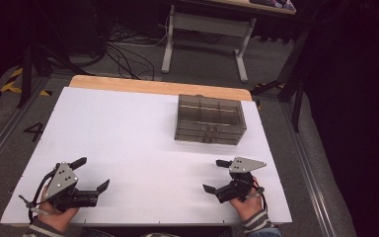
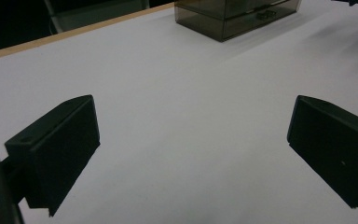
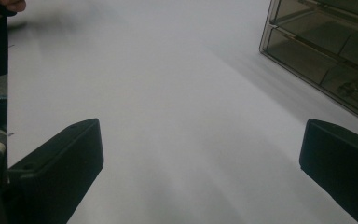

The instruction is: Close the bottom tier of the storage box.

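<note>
My left tongs [image 1: 93,174] and right tongs [image 1: 216,175] rest apart, empty, on the white tabletop [image 1: 128,133]; smoky drawer box [image 1: 209,119] beyond the right tongs.

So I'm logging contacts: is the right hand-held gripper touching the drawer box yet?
Apart. The high view shows bare white table between the right hand-held gripper and the drawer box, its jaws spread and empty.

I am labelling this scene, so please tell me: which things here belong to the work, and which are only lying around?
Likely for the work:
drawer box, on the white table
left claw, open
right claw, open

Only around:
cables on the floor
far desk
yellow-black tape
</note>
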A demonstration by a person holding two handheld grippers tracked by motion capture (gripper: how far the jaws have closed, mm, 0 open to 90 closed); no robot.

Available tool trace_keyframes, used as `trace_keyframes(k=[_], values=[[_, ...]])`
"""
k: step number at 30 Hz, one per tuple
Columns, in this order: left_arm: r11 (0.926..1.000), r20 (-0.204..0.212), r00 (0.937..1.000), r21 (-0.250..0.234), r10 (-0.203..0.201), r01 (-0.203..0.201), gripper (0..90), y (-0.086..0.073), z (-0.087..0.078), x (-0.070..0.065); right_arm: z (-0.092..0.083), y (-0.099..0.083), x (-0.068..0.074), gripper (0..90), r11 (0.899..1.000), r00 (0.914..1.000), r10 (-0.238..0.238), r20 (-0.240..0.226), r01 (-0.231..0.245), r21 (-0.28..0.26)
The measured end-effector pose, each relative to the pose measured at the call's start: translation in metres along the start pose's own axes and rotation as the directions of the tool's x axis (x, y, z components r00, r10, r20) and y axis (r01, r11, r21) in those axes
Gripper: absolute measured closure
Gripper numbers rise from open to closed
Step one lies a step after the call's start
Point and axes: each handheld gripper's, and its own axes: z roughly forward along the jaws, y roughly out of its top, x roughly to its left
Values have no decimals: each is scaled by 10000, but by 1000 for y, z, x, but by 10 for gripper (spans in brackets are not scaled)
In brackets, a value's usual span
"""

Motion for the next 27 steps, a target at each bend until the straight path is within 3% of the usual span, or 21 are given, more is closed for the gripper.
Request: trace_keyframes(k=[10,15,27], values=[[10000,53,10000,17,-2,2,29,0,0,0,9,-8,1,0,9994,9998,146,104,-149,307],[10000,140,9999,63,14,-15,28,-1,1,0,8,-10,0,0,9997,9993,184,338,-190,171],[9997,174,9997,174,154,-157,27,-1,3,-2,15,-16,4,0,9978,9997,204,147,-212,631]])
